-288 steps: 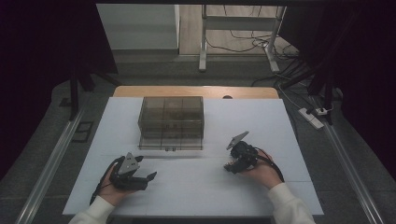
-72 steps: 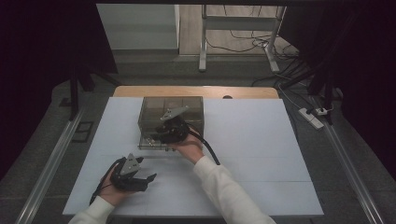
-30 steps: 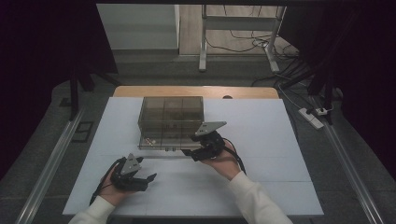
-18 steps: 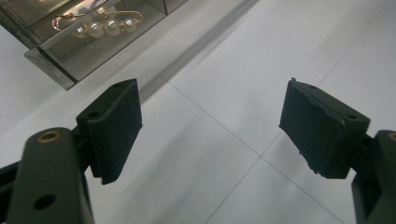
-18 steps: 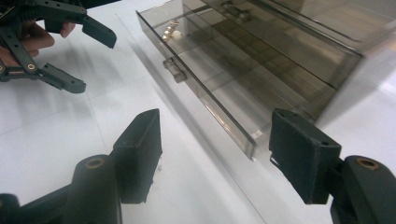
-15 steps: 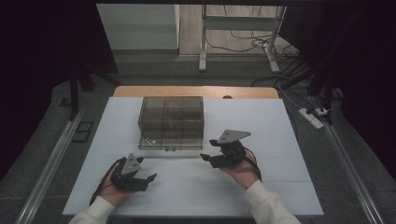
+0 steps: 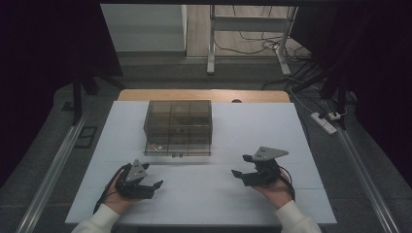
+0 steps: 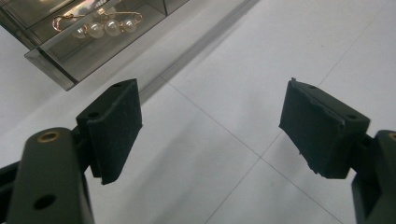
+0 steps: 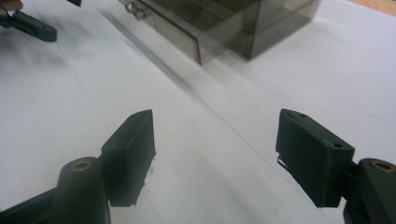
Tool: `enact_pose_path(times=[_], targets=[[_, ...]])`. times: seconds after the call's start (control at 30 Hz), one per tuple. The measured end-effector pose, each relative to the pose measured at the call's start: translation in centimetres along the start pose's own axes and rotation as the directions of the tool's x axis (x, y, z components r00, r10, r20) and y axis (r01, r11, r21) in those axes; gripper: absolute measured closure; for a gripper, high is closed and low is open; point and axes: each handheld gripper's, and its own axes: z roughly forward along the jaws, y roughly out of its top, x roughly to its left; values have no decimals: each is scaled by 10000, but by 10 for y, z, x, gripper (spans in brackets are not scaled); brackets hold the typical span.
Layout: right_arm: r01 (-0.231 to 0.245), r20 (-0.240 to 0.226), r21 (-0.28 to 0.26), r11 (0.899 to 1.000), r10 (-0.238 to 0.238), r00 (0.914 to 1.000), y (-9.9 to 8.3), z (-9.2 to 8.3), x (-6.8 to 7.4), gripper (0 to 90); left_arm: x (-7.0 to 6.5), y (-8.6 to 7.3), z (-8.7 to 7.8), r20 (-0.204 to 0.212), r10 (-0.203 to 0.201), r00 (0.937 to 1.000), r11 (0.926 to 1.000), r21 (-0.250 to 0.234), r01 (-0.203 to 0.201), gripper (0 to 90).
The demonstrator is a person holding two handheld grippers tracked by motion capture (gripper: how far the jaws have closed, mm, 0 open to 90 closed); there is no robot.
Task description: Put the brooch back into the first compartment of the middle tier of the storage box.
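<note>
Two grippers sit low at the near edge of the table, and neither holds anything. The right gripper point(image 7: 245, 167) has its jaws spread with only bare table between them; they have just been opening, with nothing between them. The left gripper point(image 7: 151, 182) is likewise released, its pads point(image 8: 116, 126) wide apart over the white surface.

The work in hand looks to be the smoky drawer box point(image 7: 178, 127), whose bottom drawer point(image 7: 172, 149) stands pulled out toward the person, with a pearl pin point(image 8: 100, 24) lying in its left end.

If the drawer is to be pushed shut, it would go best done slowly: bring the right jaws level with the drawer front, press squarely at its middle near the small knob point(image 9: 135, 9), and steady the box with the other gripper so it does not slide away.

The box lies far of both grippers, about midway between them. The pin is just beyond the left pads, up and to their left in the left gripper view, not touching them.
</note>
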Motion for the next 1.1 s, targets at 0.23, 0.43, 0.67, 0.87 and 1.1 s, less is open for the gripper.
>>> enact_pose_path(times=[0.23,0.43,0.67,0.87,1.1], targets=[[-155,271,-80,9998,157,9995,-17,-14,-6,258,1,0,-1,-39,-32,10000,10000,-47,31,205],[-261,474,-133,9996,267,9985,-29,-24,-9,242,2,0,-3,-118,-88,9999,9998,-194,86,205],[-523,707,-231,9984,539,9960,-42,-35,-15,233,2,1,-5,-157,-168,9997,9990,-425,161,206],[-633,765,-175,9978,644,9950,-48,-38,-19,224,3,6,-6,-171,-295,9994,9967,-764,281,209],[-574,789,-116,9983,581,9952,-48,-38,-18,224,2,8,-5,-182,-269,9995,9958,-875,252,211]])
